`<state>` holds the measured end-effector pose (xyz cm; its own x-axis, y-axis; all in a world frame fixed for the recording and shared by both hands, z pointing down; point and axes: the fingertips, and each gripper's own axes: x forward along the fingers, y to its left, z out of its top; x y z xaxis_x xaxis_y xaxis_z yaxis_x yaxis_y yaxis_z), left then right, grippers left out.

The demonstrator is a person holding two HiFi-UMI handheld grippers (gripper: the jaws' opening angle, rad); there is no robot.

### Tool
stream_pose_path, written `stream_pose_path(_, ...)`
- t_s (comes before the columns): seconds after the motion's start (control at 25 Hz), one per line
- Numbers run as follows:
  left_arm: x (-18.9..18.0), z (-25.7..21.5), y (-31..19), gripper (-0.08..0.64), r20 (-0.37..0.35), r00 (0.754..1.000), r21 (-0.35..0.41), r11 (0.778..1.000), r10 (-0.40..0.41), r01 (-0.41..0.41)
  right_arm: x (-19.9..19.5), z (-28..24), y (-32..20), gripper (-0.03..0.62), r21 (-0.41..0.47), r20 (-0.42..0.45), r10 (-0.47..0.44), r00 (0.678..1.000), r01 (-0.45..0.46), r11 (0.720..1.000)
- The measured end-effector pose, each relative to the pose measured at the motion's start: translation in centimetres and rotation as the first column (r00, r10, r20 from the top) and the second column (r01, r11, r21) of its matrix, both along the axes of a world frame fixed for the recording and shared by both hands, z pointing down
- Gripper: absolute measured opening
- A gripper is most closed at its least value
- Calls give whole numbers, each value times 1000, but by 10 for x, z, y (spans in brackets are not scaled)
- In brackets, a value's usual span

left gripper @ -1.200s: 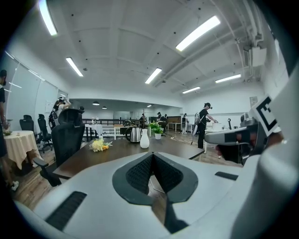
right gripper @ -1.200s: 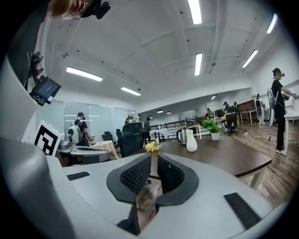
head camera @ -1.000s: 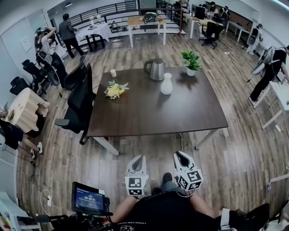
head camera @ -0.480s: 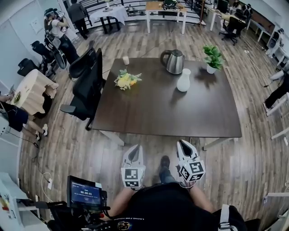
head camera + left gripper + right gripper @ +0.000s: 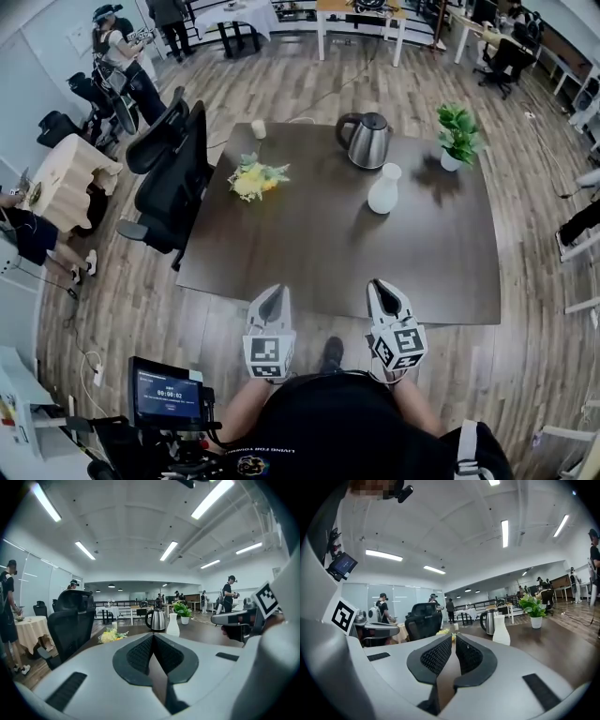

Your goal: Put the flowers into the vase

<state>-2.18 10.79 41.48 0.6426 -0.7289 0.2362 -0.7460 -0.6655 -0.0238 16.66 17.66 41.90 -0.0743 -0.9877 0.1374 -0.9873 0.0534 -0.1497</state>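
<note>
We have stepped closer: the table (image 5: 319,248) now fills more of the head view, its near edge just ahead of us. Our left gripper (image 5: 275,296) and right gripper (image 5: 383,287) — jaws together, empty — point toward it. The vase (image 5: 383,190) stands upright; the flowers (image 5: 253,178) lie well to its left, still to be picked up.

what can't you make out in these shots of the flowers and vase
- flowers: head view, too small to count stems; right gripper view, mostly behind the right hand-held gripper.
- vase: its inside; both gripper views, hidden by its own wall; head view, too small.
</note>
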Motion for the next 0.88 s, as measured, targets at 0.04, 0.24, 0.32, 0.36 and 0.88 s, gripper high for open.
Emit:
stream_pose_path(0.04, 7, -1, -6, 8, -1, 1000, 10, 1000, -4, 4, 10, 2, -4, 20, 2, -6, 2, 1000, -2, 1000)
stream_pose_path(0.24, 27, -7, -33, 8, -3, 1000, 31, 999, -25, 25, 49, -3, -19, 20, 14, -21, 27, 999, -27, 1000)
stream_pose_path(0.32, 29, -9, -40, 8, 7, 999, 38, 999, -35, 34, 56, -4, -21, 21, 23, -34, 31, 999, -30, 999)
stream_pose_path(0.36, 31, -10, -45, 8, 8, 999, 40, 998, -39, 39, 61, -3, -22, 21, 24, -35, 33, 999, -32, 999)
stream_pose_path(0.88, 50, -23, -77, 8, 53, 998, 74, 997, -26, 22, 78, -8, -25, 21, 60, -152, 4, 988, 6, 998)
